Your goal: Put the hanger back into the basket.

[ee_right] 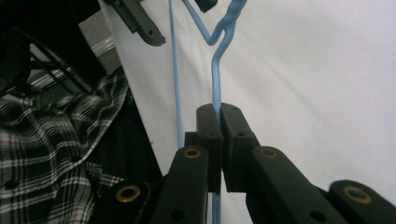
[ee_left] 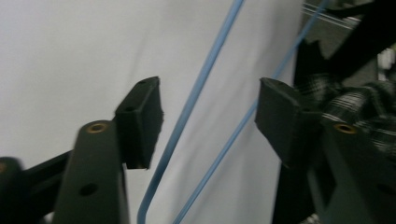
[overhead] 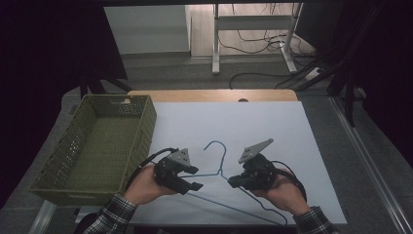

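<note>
A thin blue wire hanger lies near the front edge of the white tabletop, about in the middle, with its hook pointing toward the back edge. The right gripper comes at it from the right side. In the right gripper view its two black jaws are pressed together on one blue wire of the hanger, just below the twisted neck, and the wire runs straight up out from between them. The left gripper comes from the left side, and a hand holds each gripper from the front edge. In the left gripper view its jaws stand apart, and two blue wires of the hanger pass through the gap between them. Neither wire touches a jaw there; one wire runs closer to the jaw on the left of that view. A green basket with holes in its walls sits at the left edge of the tabletop, well apart from the hanger. Plaid sleeves show at the front edge.
</note>
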`<state>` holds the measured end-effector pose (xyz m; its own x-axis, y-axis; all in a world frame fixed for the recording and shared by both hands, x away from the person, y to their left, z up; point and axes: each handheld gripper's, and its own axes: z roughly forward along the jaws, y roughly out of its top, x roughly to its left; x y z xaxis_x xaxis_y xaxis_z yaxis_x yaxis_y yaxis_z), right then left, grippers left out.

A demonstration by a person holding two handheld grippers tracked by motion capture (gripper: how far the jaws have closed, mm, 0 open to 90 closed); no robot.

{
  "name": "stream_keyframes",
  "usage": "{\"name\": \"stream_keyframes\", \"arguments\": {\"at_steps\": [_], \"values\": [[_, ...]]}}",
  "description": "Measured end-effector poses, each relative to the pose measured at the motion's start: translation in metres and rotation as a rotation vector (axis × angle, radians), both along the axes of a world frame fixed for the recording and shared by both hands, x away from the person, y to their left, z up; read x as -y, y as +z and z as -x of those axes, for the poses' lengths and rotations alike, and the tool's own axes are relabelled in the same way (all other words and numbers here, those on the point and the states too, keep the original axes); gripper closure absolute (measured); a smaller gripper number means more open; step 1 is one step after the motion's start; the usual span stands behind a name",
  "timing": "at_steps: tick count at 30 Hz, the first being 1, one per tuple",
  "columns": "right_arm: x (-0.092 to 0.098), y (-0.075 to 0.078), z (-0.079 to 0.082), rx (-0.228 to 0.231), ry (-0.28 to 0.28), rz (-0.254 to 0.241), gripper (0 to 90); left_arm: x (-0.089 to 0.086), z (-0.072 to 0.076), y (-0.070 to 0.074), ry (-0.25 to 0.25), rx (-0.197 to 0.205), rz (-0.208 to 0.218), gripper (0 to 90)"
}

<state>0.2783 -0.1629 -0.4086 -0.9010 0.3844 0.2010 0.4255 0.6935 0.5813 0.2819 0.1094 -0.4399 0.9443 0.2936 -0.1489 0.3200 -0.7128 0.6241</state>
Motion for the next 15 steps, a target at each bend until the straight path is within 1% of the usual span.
{"name": "stream_keyframes", "arguments": {"at_steps": [1,2,3,6,7,8,9,10,11,12,13,14,15], "values": [[0.000,0.000,0.000,0.000,0.000,0.000,87.7,0.000,0.000,0.000,0.000,0.000,0.000,46.4],[0.000,0.000,0.002,0.007,0.021,0.004,87.7,0.003,-0.001,0.000,-0.022,-0.012,-0.021,50.5],[0.000,0.000,0.003,0.008,0.034,0.010,87.7,0.004,-0.001,0.000,-0.024,-0.015,-0.029,52.8],[0.000,0.001,0.005,0.015,0.054,0.019,87.7,0.007,-0.005,0.000,-0.050,-0.038,-0.044,61.4],[0.000,0.001,0.006,0.016,0.065,0.017,87.7,0.007,-0.007,0.000,-0.066,-0.053,-0.044,64.3],[0.000,0.001,0.007,0.017,0.074,0.017,87.7,0.007,-0.007,0.000,-0.066,-0.053,-0.044,67.0],[0.000,0.001,0.007,0.020,0.084,0.015,87.7,0.009,-0.008,0.000,-0.088,-0.071,-0.038,68.6],[-0.001,0.001,0.008,0.019,0.090,0.013,87.7,0.011,-0.009,0.000,-0.119,-0.098,-0.035,71.7],[-0.001,0.001,0.008,0.017,0.091,0.016,87.6,0.013,-0.009,-0.001,-0.129,-0.113,-0.026,76.3],[-0.001,0.001,0.008,0.018,0.094,0.017,87.6,0.013,-0.009,-0.001,-0.129,-0.113,-0.026,80.0],[-0.001,0.001,0.007,0.019,0.096,0.018,87.5,0.012,-0.011,0.000,-0.158,-0.109,-0.038,81.6],[0.000,0.000,0.006,0.016,0.097,0.023,87.4,0.012,-0.011,0.000,-0.178,-0.116,-0.033,83.9],[0.000,0.000,0.006,0.016,0.097,0.023,87.4,0.013,-0.009,-0.001,-0.184,-0.142,-0.011,83.9]]}}
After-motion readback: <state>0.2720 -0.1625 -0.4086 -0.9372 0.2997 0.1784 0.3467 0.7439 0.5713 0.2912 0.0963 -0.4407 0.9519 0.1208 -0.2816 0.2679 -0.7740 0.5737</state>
